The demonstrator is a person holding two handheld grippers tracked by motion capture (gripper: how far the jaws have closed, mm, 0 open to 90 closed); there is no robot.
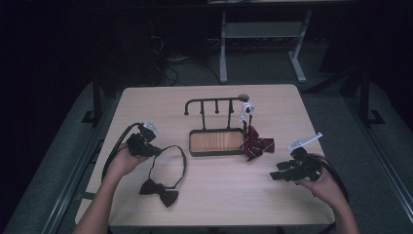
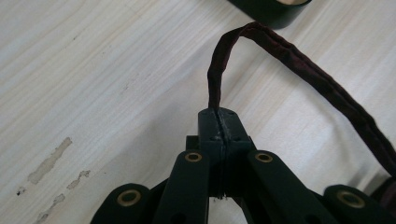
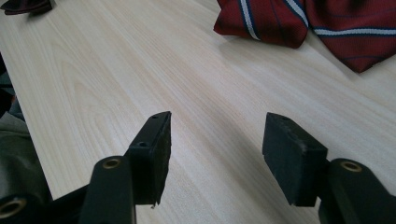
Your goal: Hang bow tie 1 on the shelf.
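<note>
Left gripper (image 2: 219,122) has its jaws pressed together on the dark strap (image 2: 299,60) of the black bow tie (image 1: 159,191), whose bow lies on the table (image 1: 214,204) near the front edge, left of middle. Right gripper (image 3: 215,154) hangs with its jaws apart and nothing between them, near the table's right edge. Beyond it, a red striped bow tie (image 1: 256,145) rests against the right end of the small stand (image 1: 216,141) at the table's middle.

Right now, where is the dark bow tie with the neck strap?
In the high view, the dark bow tie lies on the table's front left, left of the wooden-bottomed tray; the left claw is shut on its strap.
</note>
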